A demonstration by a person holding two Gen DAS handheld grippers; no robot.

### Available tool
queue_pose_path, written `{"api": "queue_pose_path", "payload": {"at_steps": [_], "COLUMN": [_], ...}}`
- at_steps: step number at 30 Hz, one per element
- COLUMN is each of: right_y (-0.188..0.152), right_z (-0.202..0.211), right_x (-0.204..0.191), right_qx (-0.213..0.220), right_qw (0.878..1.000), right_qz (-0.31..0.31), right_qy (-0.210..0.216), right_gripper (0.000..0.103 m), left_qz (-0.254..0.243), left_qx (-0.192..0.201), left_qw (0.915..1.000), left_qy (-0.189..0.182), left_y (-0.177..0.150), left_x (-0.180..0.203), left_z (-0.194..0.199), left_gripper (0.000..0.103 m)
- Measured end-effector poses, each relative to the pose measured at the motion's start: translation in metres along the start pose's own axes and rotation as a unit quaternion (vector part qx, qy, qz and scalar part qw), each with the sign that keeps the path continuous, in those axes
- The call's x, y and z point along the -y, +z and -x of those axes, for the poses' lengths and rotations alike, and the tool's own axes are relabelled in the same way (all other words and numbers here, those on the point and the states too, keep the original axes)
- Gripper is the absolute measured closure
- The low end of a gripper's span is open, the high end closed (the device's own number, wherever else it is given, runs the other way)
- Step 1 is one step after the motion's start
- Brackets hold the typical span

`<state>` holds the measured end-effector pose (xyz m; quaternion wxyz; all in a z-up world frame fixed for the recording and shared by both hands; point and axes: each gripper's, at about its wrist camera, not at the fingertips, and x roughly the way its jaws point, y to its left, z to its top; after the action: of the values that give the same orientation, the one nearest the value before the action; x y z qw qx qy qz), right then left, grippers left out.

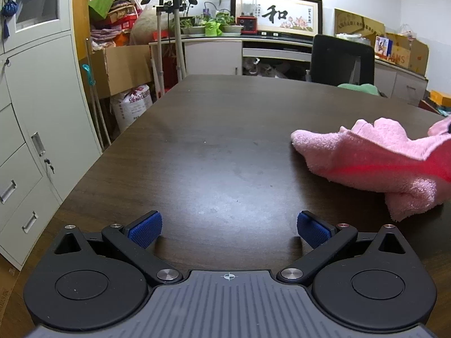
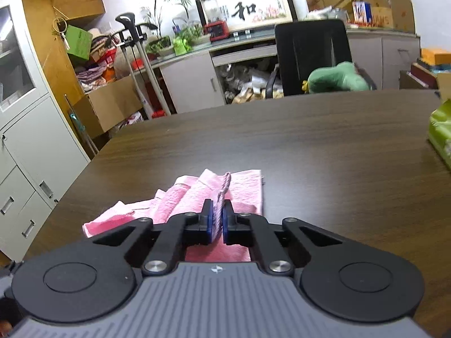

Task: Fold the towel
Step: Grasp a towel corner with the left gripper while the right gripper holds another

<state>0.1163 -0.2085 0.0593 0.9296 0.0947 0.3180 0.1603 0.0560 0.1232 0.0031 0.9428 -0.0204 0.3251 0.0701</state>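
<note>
A pink towel [image 2: 197, 197] lies rumpled on the dark wooden table [image 2: 324, 146]. My right gripper [image 2: 217, 219] is shut on a raised fold of the towel's edge, which stands pinched between the blue pads. In the left wrist view the same pink towel [image 1: 375, 160] sits at the right, lifted toward the frame's edge. My left gripper [image 1: 229, 228] hovers over bare table to the left of the towel, open wide, with nothing between its blue pads [image 1: 146, 228].
A black office chair [image 2: 313, 53] with a green cushion [image 2: 338, 79] stands at the table's far edge. A green packet [image 2: 441, 135] lies at the table's right side. Grey cabinets [image 1: 31, 129] line the left; boxes and crutches [image 1: 169, 36] crowd the back.
</note>
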Motion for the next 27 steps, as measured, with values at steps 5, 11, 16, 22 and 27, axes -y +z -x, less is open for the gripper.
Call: {"api": "queue_pose_path", "payload": {"at_steps": [5, 11, 16, 22, 27], "right_y": [-0.034, -0.072, -0.074, -0.075, -0.076], "right_z": [0.025, 0.035, 0.038, 0.041, 0.040], "right_x": [0.014, 0.012, 0.005, 0.011, 0.015], "right_qx": [0.018, 0.010, 0.016, 0.021, 0.015], "right_qw": [1.000, 0.997, 0.996, 0.996, 0.996], "right_qz": [-0.002, 0.033, 0.051, 0.035, 0.027], "right_qy": [0.025, 0.076, 0.075, 0.082, 0.080], "right_gripper": [0.098, 0.098, 0.098, 0.094, 0.091], "left_qz": [0.019, 0.034, -0.003, -0.029, -0.106], "left_qx": [0.022, 0.010, 0.015, -0.036, -0.055], "left_qw": [0.9996, 0.9993, 0.9999, 0.9988, 0.9928], "left_qy": [0.001, -0.012, 0.005, -0.013, 0.002], "left_y": [0.003, 0.027, 0.066, 0.112, 0.116], "left_x": [-0.006, -0.007, 0.015, 0.055, 0.092], "left_z": [0.007, 0.013, 0.012, -0.017, -0.041], "left_gripper": [0.000, 0.000, 0.000, 0.001, 0.008]}}
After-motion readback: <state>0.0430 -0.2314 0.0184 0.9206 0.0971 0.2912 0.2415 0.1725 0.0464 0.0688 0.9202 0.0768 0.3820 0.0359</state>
